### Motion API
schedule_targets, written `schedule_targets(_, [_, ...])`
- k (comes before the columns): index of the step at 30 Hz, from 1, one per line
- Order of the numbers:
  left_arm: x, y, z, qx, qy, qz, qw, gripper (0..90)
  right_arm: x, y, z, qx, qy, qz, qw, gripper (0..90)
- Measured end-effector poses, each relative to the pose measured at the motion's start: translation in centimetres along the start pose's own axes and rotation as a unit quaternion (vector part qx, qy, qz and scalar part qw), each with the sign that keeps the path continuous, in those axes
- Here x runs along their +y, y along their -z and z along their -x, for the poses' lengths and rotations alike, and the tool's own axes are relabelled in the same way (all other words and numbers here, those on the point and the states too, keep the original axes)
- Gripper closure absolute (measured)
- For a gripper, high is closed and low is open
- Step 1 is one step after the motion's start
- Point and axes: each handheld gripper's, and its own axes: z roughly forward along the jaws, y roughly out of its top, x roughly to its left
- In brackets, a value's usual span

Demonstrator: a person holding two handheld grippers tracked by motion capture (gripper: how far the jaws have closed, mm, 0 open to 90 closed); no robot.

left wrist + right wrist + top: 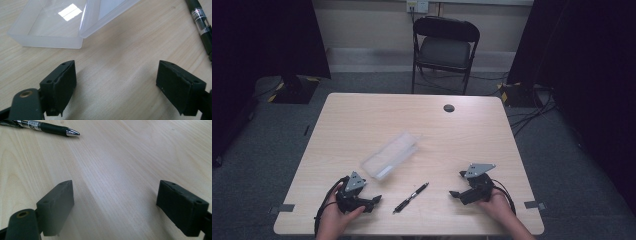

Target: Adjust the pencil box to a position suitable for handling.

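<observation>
A black pen point(411, 197) lies on the table point(362, 115) near the front edge, between my two grippers. A clear plastic box point(390, 155) lies open just behind it, its lid swung out beside the tray. My left gripper point(374, 201) rests low at the front left, open, with bare wood between its jaws. In the left gripper view the box point(50, 25) sits ahead and the pen point(202, 27) runs along the right edge. My right gripper point(456, 185) is open at the front right. The pen's silver tip point(72, 132) shows at the upper left of its view.
A small dark round cap point(449, 108) sits in the tabletop near the far edge. A black folding chair point(444, 47) stands behind the table. Cables point(532, 110) lie on the floor at the right. Grey tape marks point(286, 208) the table's front corners.
</observation>
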Motion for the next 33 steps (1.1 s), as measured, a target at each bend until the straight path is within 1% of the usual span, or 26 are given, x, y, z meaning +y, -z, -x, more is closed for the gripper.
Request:
schedule_targets(2, [-0.1, 0.2, -0.1, 0.002, -0.001, 0.002, 1.0, 19.0, 0.0, 0.0, 0.0, 0.0, 0.0, 0.0, 1.0, 13.3])
schedule_targets(3, [-0.2, 0.3, -0.2, -0.003, 0.002, 0.003, 1.0, 19.8, 0.0, 0.0, 0.0, 0.0, 0.0, 0.0, 1.0, 13.2])
schedule_targets(4, [-0.3, 0.4, -0.3, -0.004, 0.009, 0.006, 0.9999, 20.9, 0.0, 0.0, 0.0, 0.0, 0.0, 0.0, 1.0, 13.2])
schedule_targets(7, [-0.4, 0.7, -0.6, -0.005, 0.012, 0.003, 0.9999, 22.6, 0.0, 0.0, 0.0, 0.0, 0.0, 0.0, 1.0, 13.2])
schedule_targets(8, [-0.5, 1.1, -1.0, 0.001, 0.013, -0.001, 0.9999, 22.6, 0.0, 0.0, 0.0, -0.001, 0.0, 0.0, 1.0, 13.2])
schedule_targets(11, [-0.7, 1.5, -1.4, 0.002, 0.016, 0.006, 0.9999, 22.6, 0.0, 0.0, 0.0, 0.001, -0.001, 0.0, 1.0, 13.2])
schedule_targets(13, [-0.7, 2.1, -1.9, 0.011, 0.02, 0.012, 0.9997, 23.2, 0.0, 0.0, 0.0, 0.0, -0.001, 0.0, 1.0, 13.2])
schedule_targets(14, [-0.7, 2.1, -1.9, 0.011, 0.02, 0.012, 0.9997, 23.9, 0.0, 0.0, 0.0, 0.0, -0.001, 0.0, 1.0, 13.2])
schedule_targets(16, [-0.3, 2.6, -2.2, 0.017, 0.026, 0.031, 0.999, 24.4, 0.0, 0.0, 0.0, 0.0, -0.001, 0.0, 1.0, 13.2])
schedule_targets(18, [0.1, 2.7, -2.3, 0.025, 0.019, 0.035, 0.9989, 25.0, 0.0, 0.0, 0.0, 0.0, -0.001, 0.0, 1.0, 13.2])
schedule_targets(20, [0.5, 2.7, -2.3, 0.026, 0.027, 0.046, 0.9982, 25.0, 0.0, 0.0, 0.0, 0.0, -0.001, 0.0, 1.0, 13.2])
schedule_targets(22, [0.9, 2.6, -2.3, 0.026, 0.018, 0.051, 0.9982, 25.1, 0.0, 0.0, 0.0, 0.0, -0.001, 0.0, 1.0, 13.2])
schedule_targets(24, [1.1, 2.5, -2.2, 0.025, 0.016, 0.051, 0.9982, 25.2, 0.0, 0.0, 0.0, 0.0, -0.001, 0.0, 1.0, 13.2])
schedule_targets(25, [1.4, 2.2, -2.2, 0.025, 0.01, 0.05, 0.9984, 25.9, 0.0, 0.0, 0.0, 0.0, -0.001, 0.0, 1.0, 13.2])
schedule_targets(29, [1.8, 1.6, -2.0, 0.019, 0.005, 0.054, 0.9983, 26.7, 0.0, 0.0, 0.0, 0.0, -0.001, 0.0, 1.0, 13.2])
schedule_targets(30, [1.9, 1.4, -2.0, 0.02, -0.002, 0.054, 0.9983, 27.2, 0.0, 0.0, 0.0, 0.0, -0.001, 0.0, 1.0, 13.2])
schedule_targets(31, [2.0, 1.1, -1.9, 0.018, -0.007, 0.052, 0.9985, 29.9, 0.0, 0.0, 0.0, -0.001, -0.001, 0.0, 1.0, 13.2])
schedule_targets(32, [2.0, 1.1, -1.9, 0.018, -0.007, 0.052, 0.9985, 30.2, 0.0, 0.0, 0.0, -0.002, -0.001, 0.0, 1.0, 13.1])
schedule_targets(33, [2.1, 0.8, -1.9, 0.018, -0.012, 0.047, 0.9987, 30.2, 0.0, 0.0, 0.0, -0.002, -0.001, 0.0, 1.0, 13.1])
